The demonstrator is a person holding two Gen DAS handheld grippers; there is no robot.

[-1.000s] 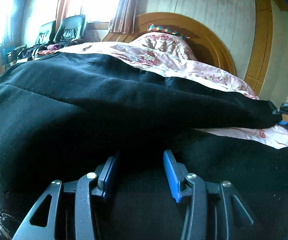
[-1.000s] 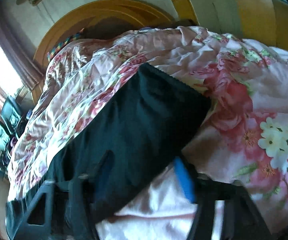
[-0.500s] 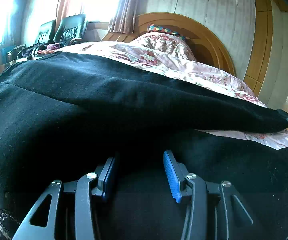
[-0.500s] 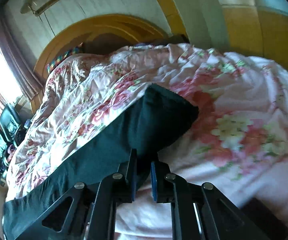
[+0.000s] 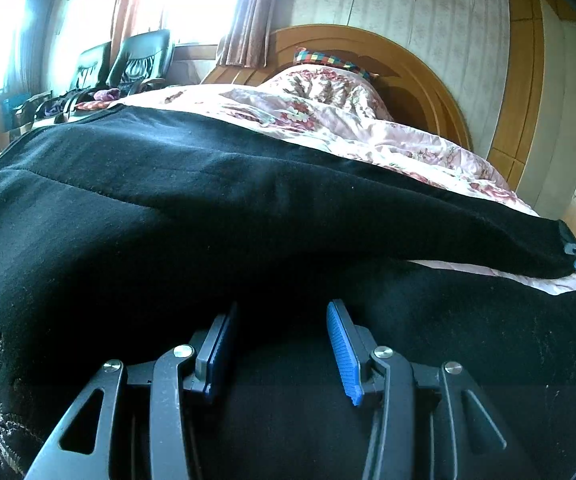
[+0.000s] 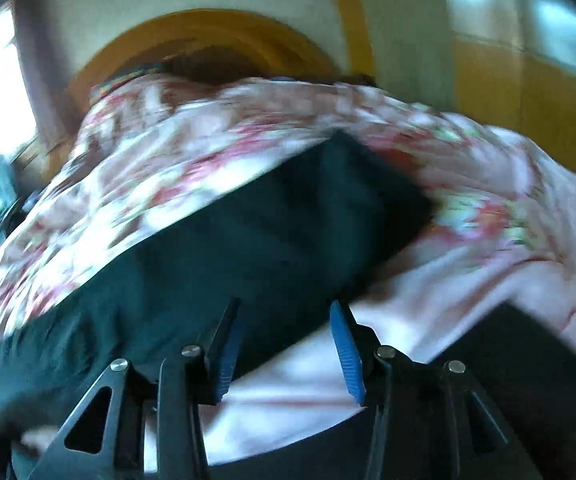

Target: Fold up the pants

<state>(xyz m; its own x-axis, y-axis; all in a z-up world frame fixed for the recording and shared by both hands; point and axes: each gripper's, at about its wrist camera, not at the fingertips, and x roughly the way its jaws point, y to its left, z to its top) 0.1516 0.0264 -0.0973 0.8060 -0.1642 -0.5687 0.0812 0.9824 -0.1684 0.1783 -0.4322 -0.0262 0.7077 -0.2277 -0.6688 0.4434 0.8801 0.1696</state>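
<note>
Black pants [image 5: 248, 208] lie spread lengthwise across the bed, on a pink floral quilt [image 5: 388, 140]. One leg runs toward the right, its hem [image 6: 368, 184] resting on the quilt; second leg nearer, along the bottom edge.

Left gripper [image 5: 280, 344]: fingers wide apart, holding nothing, hovering low over the waist end of the cloth.

Right gripper [image 6: 284, 348]: fingers also wide, empty, over the leg near the hem. View blurred, so contact cannot be told.

Step judged: early, still arranging or about to take hold; no fold across the length visible yet.

Next move likely calls for both grippers pinching cloth edges, then carrying one leg over the other, keeping the hems aligned.
</note>
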